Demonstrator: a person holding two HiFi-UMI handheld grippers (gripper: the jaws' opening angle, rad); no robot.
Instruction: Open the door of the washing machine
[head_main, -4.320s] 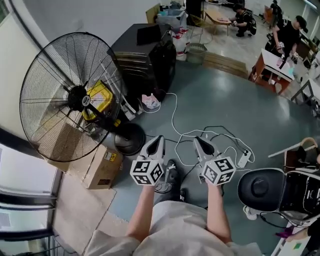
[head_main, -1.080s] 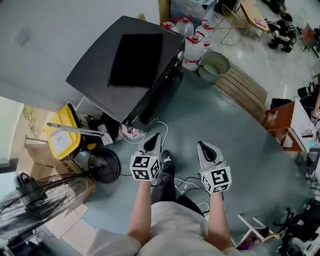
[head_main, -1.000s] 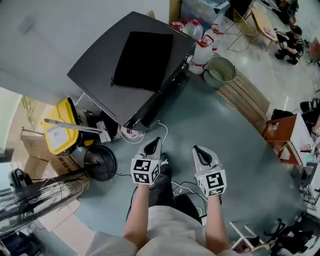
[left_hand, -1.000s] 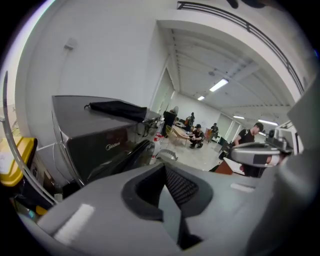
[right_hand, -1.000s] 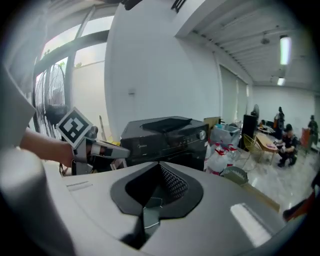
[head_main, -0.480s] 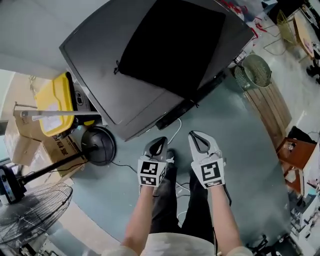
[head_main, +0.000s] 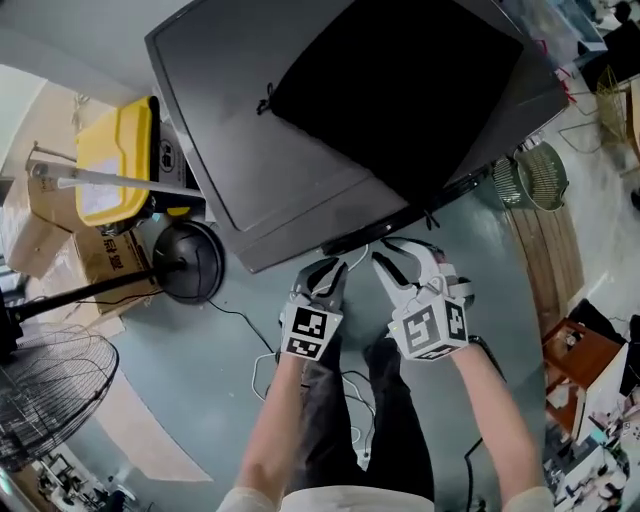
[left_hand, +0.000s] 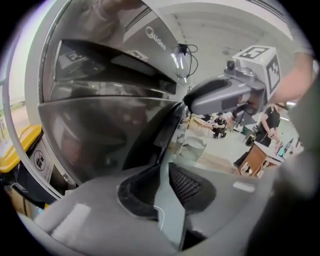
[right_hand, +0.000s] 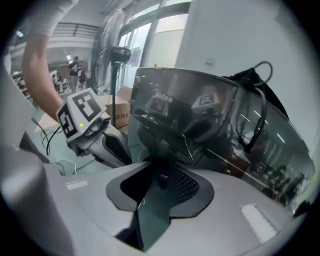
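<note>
The dark grey washing machine (head_main: 290, 190) with a glossy, curved dark front door (left_hand: 100, 130) fills the upper part of the head view, at 12 o'clock from both grippers. Its door looks closed. A second ago the machine lay well ahead across the floor; now the person has closed in and both grippers have come down to its front edge. The left gripper (head_main: 325, 275) and right gripper (head_main: 405, 262) point side by side at a dark strip along that edge (head_main: 400, 215), probably the handle, though neither touches it yet. Both pairs of jaws have just been opening and stand apart with nothing between them: the left gripper view shows only the door's edge beyond the gap (left_hand: 167, 165), and the right gripper view only the door face (right_hand: 160, 177). So the approach seems done and taking hold of the door comes next. A black cloth (head_main: 400, 90) lies on the machine's top. At 10 o'clock from the grippers stands a yellow plastic container (head_main: 115, 160), at 9 o'clock a black round fan base (head_main: 185, 262), and at 2 o'clock a green wire basket (head_main: 545, 175).
</note>
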